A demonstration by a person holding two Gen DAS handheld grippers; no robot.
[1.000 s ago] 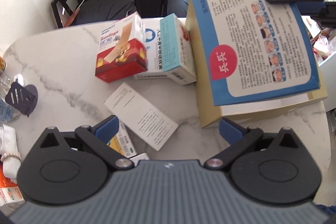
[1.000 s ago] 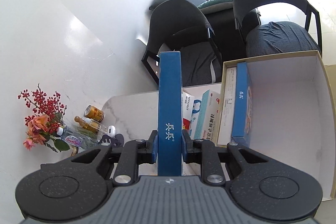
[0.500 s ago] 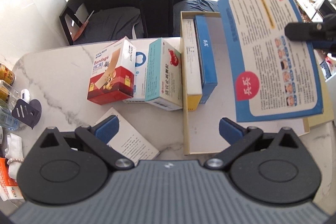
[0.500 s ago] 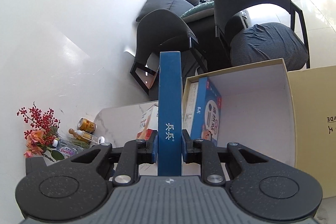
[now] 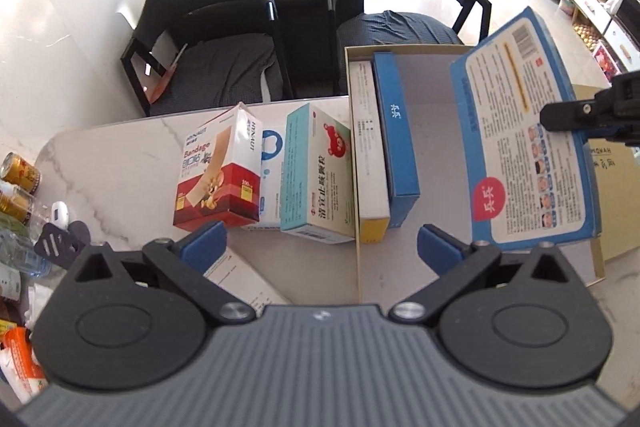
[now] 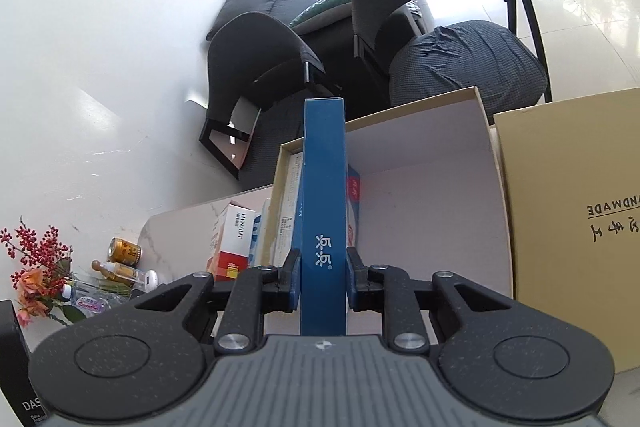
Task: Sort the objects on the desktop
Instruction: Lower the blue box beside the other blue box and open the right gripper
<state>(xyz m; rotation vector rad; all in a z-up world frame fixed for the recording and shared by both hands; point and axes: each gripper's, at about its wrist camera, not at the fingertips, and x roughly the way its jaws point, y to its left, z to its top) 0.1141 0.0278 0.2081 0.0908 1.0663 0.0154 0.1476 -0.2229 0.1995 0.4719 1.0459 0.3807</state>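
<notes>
The right tongs (image 6: 322, 277) are clamped on a flat blue carton (image 6: 323, 211), pads pressed to its two broad faces. From the right wrist only its narrow blue spine shows, running from 6 to 12 o'clock, and its near end is hidden under the tool body. From the left wrist the same carton (image 5: 524, 143) turns its printed white back panel to the lens, long axis from about 5 to 11 o'clock, tilted above the open cardboard tray (image 5: 362, 267); only one black finger of the right tongs (image 5: 576, 113) reaches in at 3 o'clock, the rest cut off by the frame.

The tray is a shallow rectangle with tan walls and a pale matte floor. Along its 9 o'clock wall stand a white-and-yellow box (image 5: 370, 151) and a second blue box (image 5: 398, 131), both on edge, long axes toward 12 o'clock.

The left tongs (image 5: 320, 247) stand wide apart with nothing between the blue pads. Beyond them on the marbled tabletop (image 5: 120, 155) sit a red bandage box (image 5: 218, 179) and a teal medicine box (image 5: 316, 179); a white box between them is mostly hidden.
</notes>
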